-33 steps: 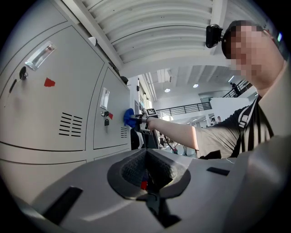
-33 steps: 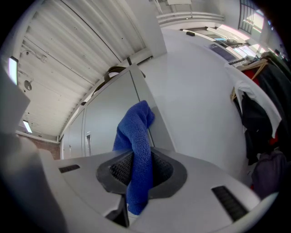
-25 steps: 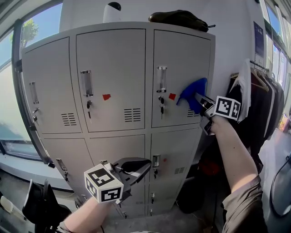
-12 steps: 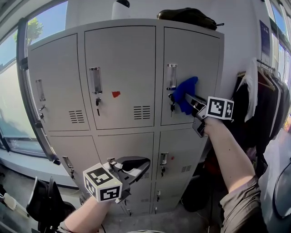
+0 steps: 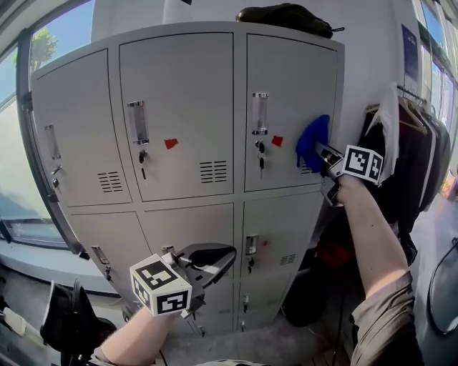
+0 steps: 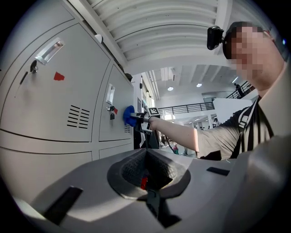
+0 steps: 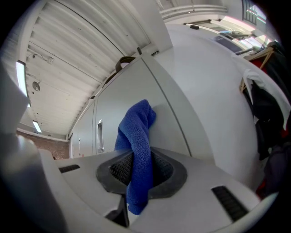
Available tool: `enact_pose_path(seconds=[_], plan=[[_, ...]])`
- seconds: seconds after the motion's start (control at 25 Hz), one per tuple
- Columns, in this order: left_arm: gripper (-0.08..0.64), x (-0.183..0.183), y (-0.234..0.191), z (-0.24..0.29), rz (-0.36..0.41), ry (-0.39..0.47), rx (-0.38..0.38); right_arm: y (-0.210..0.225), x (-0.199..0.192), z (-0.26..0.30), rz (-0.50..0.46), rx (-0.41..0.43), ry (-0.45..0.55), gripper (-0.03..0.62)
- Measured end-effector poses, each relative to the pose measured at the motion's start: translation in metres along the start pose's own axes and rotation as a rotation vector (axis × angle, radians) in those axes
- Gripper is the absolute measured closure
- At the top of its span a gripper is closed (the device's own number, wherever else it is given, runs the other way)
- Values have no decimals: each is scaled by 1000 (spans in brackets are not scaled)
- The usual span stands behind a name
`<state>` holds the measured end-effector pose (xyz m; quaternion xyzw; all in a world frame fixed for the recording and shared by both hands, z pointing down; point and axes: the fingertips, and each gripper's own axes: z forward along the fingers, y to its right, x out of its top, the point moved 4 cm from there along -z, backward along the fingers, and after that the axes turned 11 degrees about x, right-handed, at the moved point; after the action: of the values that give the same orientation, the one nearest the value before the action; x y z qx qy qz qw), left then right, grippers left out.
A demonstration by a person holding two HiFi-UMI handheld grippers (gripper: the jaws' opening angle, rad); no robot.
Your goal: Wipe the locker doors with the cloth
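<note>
The grey locker (image 5: 186, 107) has several doors. My right gripper (image 5: 325, 159) is shut on a blue cloth (image 5: 312, 143) and presses it against the upper right door (image 5: 286, 86), near that door's right edge. In the right gripper view the blue cloth (image 7: 136, 145) hangs folded between the jaws of the right gripper (image 7: 138, 170). My left gripper (image 5: 215, 259) hovers low in front of the lower doors, shut and holding nothing. In the left gripper view the left gripper (image 6: 146, 175) has its pads together, and the blue cloth (image 6: 127, 115) shows far off.
A dark bag (image 5: 285, 16) lies on top of the locker. Dark clothes (image 5: 408, 157) hang on a rack to the right. Red stickers (image 5: 170, 144) mark the upper doors. A window (image 5: 43, 43) is at the left, and a black object (image 5: 68, 322) sits low left.
The cloth swept left to the upper right door's handle, covering the red sticker, then back right to the door's edge. The left gripper stayed low.
</note>
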<state>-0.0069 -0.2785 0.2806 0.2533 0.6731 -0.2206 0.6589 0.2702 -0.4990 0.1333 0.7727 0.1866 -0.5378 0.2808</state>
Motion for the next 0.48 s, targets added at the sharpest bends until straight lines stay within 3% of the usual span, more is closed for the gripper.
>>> enact_pose_path(seconds=[0.32,0.48], plan=[[552,-5,1,3,-3,-18,-8,42,5,-41,47,-104,57,535],[552,-5,1,-1,-6,-19,-17,25,-8,-43,82,-41,90,535]])
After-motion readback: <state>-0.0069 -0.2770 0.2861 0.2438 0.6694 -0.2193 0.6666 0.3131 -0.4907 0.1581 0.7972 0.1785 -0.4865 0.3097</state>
